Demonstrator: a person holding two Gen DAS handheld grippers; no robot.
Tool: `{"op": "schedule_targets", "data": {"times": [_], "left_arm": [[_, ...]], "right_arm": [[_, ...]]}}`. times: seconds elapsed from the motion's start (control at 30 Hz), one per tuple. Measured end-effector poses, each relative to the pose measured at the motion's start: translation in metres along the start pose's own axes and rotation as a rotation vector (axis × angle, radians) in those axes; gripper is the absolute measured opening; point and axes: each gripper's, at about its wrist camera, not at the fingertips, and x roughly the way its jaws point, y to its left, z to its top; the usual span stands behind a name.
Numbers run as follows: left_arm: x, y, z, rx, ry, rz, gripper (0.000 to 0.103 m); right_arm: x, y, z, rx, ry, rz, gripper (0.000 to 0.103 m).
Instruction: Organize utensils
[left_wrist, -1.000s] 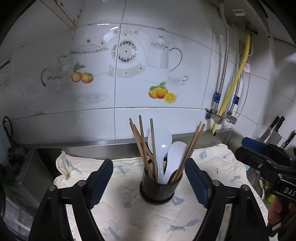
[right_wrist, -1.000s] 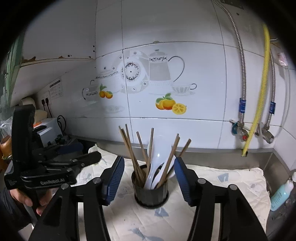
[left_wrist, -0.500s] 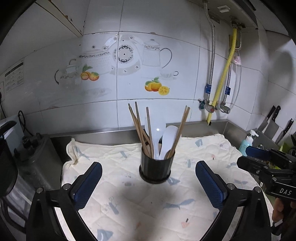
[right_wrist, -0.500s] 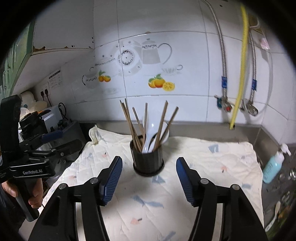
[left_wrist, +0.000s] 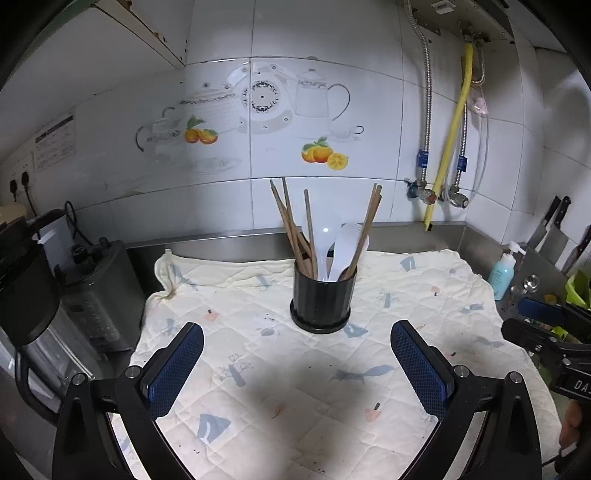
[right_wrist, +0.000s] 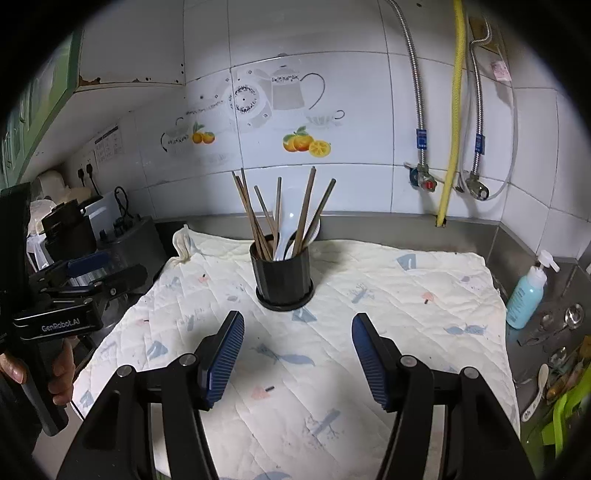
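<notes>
A black ribbed utensil holder (left_wrist: 320, 301) stands upright on the quilted cloth (left_wrist: 258, 369); it also shows in the right wrist view (right_wrist: 283, 276). It holds several wooden chopsticks (left_wrist: 291, 218) and white plastic spoons (left_wrist: 345, 245). My left gripper (left_wrist: 295, 363) is open and empty, well short of the holder. My right gripper (right_wrist: 297, 356) is open and empty too, short of the holder. Each gripper shows at the edge of the other's view: the right one (left_wrist: 543, 325), the left one (right_wrist: 92, 280).
A blender jug (left_wrist: 55, 314) stands left of the cloth. A blue soap bottle (right_wrist: 526, 295), metal spoons (right_wrist: 569, 317) and a green rack (right_wrist: 565, 410) sit to the right. Knives (left_wrist: 554, 229) hang on the right wall. Pipes (left_wrist: 448, 147) run down the tiled back wall.
Both grippers have pulled back from the holder, which now looks smaller and farther away. The left jaws have spread wider. The holder and its utensils have not moved.
</notes>
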Motion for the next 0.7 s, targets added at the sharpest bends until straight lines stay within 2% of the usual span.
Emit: {"op": "schedule_targets", "data": {"times": [0.3,0.4,0.7], "left_arm": [[-0.007,-0.010,-0.009,0.015,-0.006,0.004,0.103],[-0.007,-0.013,-0.009,0.016,0.001,-0.015,0.103],[-0.008,-0.018,-0.010,0.015,0.008,0.015,0.103]], "right_arm": [[-0.007,-0.010,-0.005,0.012,0.002,-0.017,0.067],[-0.010,-0.011,-0.007,0.001,-0.001,-0.038,0.067],[-0.014,-0.018,-0.010,0.020,-0.002,-0.038,0.067]]}}
